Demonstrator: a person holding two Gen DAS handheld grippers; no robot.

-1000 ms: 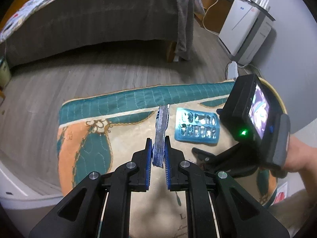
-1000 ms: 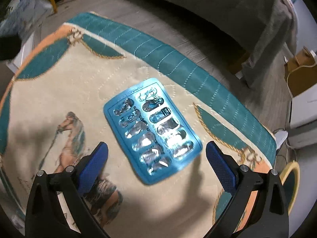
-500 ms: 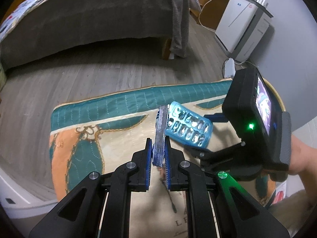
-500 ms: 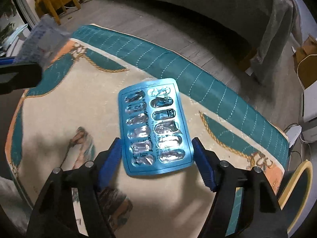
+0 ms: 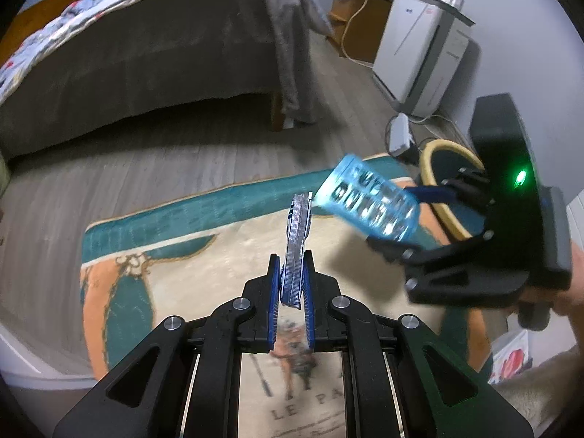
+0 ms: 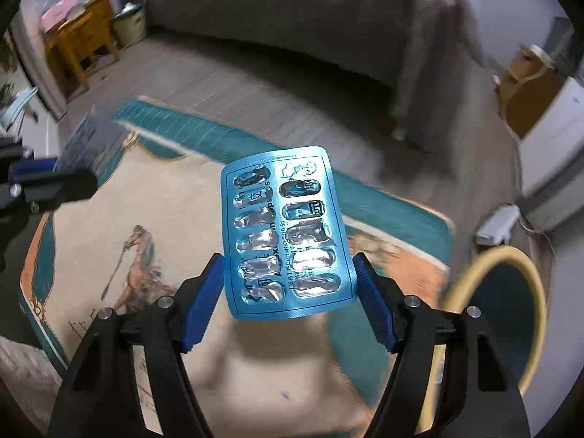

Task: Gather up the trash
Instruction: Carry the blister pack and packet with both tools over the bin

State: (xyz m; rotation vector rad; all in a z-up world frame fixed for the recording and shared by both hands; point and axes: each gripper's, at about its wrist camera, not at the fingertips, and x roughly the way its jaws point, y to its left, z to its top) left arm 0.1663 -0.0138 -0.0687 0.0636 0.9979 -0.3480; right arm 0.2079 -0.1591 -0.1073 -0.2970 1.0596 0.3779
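Observation:
My right gripper [image 6: 288, 273] is shut on a blue blister pack [image 6: 284, 233] of emptied pill pockets, its blue pads pressing both long edges. The pack hangs in the air above the patterned rug [image 6: 175, 211]. From the left wrist view, the same pack [image 5: 368, 204] juts from the right gripper [image 5: 405, 219], just in front of a round bin with a yellow rim [image 5: 438, 149]. My left gripper [image 5: 292, 266] is shut on a thin silver-and-blue foil packet [image 5: 297, 226] that stands edge-on, upright. The bin's rim [image 6: 492, 255] lies at the lower right of the right wrist view.
A bed with a grey skirt [image 5: 146, 54] runs along the far side of the wooden floor. A white appliance [image 5: 419, 47] and a power strip [image 5: 399, 135] stand by the right wall. A wooden side table [image 6: 80, 36] is at the far left.
The right gripper closed on the blister pack, lifted it off the rug and carried it toward the bin. The left gripper rose slightly, still holding its foil packet.

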